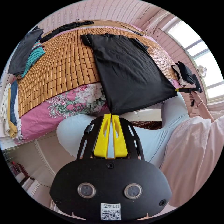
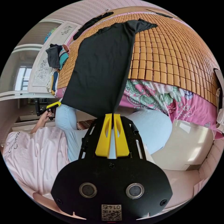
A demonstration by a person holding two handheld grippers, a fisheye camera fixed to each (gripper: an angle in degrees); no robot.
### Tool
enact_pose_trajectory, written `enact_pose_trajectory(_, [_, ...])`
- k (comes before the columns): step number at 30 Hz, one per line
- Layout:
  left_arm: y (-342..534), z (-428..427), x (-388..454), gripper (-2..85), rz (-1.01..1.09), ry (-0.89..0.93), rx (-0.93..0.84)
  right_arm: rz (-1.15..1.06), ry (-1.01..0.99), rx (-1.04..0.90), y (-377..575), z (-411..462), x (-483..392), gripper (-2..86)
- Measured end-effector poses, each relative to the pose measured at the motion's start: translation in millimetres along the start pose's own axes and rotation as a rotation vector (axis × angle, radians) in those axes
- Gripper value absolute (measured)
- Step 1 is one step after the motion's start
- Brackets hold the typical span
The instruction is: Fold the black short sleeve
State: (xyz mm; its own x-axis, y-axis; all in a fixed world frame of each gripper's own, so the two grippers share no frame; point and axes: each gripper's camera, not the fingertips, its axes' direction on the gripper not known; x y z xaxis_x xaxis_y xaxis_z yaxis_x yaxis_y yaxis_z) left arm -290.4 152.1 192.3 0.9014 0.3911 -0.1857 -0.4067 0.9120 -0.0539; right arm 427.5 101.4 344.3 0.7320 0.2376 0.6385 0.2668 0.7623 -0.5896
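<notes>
The left yellow-jawed gripper (image 1: 111, 114) and the right gripper (image 2: 113, 114) each pinch a hem corner of the black short-sleeved cotton shirt (image 1: 126, 70), stretched taut off the bamboo-matted bed (image 1: 63, 67).

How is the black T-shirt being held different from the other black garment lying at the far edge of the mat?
The black T-shirt is spread wide and flat; the far black garment lies bunched in a long strip. The T-shirt's hem hangs off the bed, pinched at both corners by the left claw and right claw; the far garment rests untouched. Both are black and lie on the woven mat.
</notes>
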Motion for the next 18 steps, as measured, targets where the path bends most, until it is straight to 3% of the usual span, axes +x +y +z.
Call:
enact_pose_trajectory(11, [-54,-6,18,0.2,0.026,-0.001,0.07,0.007,0.016,0.027,-19,-3,20,2.5])
enact_pose_trajectory(18, [-206,1,63,-0.2,0.229,-0.022,0.152,0.006,0.128,0.32,-106,-47,60,6.4])
